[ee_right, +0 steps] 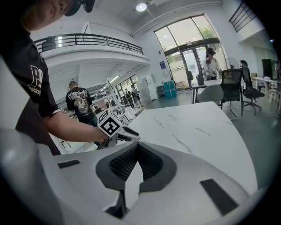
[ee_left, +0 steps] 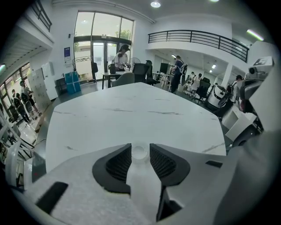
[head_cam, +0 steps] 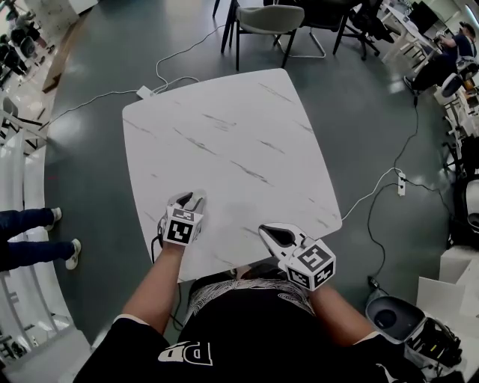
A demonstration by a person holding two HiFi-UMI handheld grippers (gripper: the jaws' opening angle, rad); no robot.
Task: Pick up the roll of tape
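I see wide free room over the white table (head_cam: 247, 135), where only a small roll of tape (ee_left: 139, 152) sits between the jaws of the left gripper (head_cam: 191, 197), with the right gripper (head_cam: 266, 230) well apart and a chair (head_cam: 269, 19) just past the far edge.

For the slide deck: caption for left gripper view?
Left hand-held gripper straddles a clear roll of tape on white marble-look table.

Your left gripper (head_cam: 191, 197) sits over the near left part of the table (head_cam: 239, 142) with the roll of tape (ee_left: 139, 151) between its jaws, your right gripper (head_cam: 268, 232) lies to its right at the near edge, and a chair (head_cam: 269, 19) stands on the floor (head_cam: 359, 112) beyond the far edge.
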